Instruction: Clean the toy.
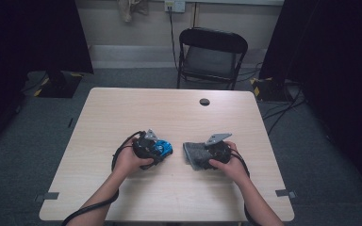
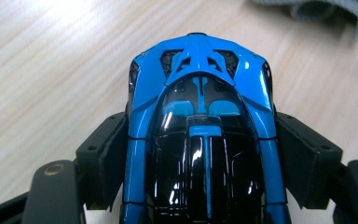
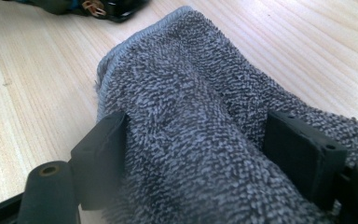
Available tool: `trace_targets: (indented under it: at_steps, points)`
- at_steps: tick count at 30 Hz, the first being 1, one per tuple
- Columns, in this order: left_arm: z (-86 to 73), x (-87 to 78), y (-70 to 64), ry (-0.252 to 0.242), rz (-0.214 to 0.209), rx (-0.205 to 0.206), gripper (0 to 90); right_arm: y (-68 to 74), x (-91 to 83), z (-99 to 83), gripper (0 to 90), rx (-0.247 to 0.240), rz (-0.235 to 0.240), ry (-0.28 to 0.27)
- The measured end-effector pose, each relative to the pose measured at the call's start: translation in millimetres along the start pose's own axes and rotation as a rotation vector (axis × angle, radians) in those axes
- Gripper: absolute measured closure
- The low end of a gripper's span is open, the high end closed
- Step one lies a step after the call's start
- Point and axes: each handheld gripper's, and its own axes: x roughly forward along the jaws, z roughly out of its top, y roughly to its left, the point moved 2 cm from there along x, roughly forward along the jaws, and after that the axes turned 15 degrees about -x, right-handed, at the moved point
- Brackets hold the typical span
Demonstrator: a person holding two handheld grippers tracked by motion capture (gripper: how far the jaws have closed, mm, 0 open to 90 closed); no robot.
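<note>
Blue toy car sitting pinched between left gripper jaws on table | grey cloth bunching, clamped in right gripper jaws | judging: both grasped, wiping not yet beginning, cloth lying apart from car.

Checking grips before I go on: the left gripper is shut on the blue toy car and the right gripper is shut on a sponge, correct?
One thing is off: the right gripper is shut on a grey cloth, not a sponge; the right gripper view shows its looped terry pile bunched between the jaws. The left gripper is indeed shut on the blue toy car.
</note>
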Motion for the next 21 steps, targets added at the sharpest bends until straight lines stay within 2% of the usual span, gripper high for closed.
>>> trace_targets:
  at_steps: [3, 5, 8, 10, 13, 15, 18, 21]
  points:
    - [-8.0, -5.5, 2.1, -0.021, -0.006, -0.019, 25.4, 0.6, 0.5, -0.3, 22.5, 0.002, -0.003, 0.0]
    - [-9.2, -6.3, 2.1, -0.025, -0.004, -0.01, 25.4, 1.1, 0.9, -0.3, 22.4, 0.005, -0.007, 0.001]
    - [-5.2, -3.1, 0.8, -0.033, -0.001, -0.03, 21.3, 1.0, 1.5, 0.1, 22.2, 0.007, -0.008, 0.003]
    - [-2.4, 0.1, 0.5, -0.036, 0.03, -0.028, 17.0, 1.1, 1.6, 0.5, 22.1, 0.011, -0.012, 0.007]
    - [-0.6, 5.3, 0.0, -0.043, 0.037, -0.048, 14.4, 1.1, 2.0, 0.7, 21.9, 0.013, -0.011, 0.008]
    - [0.5, 7.3, -1.6, -0.046, 0.043, -0.043, 14.0, 0.6, 2.7, 0.1, 21.7, 0.014, -0.011, 0.001]
    - [1.8, 9.4, -3.9, -0.052, 0.061, -0.069, 13.1, 0.4, 3.0, -0.3, 21.6, 0.024, -0.008, 0.0]
    - [3.1, 10.2, -5.6, -0.051, 0.059, -0.06, 13.0, 0.7, 3.5, -0.8, 21.4, 0.021, -0.011, -0.006]
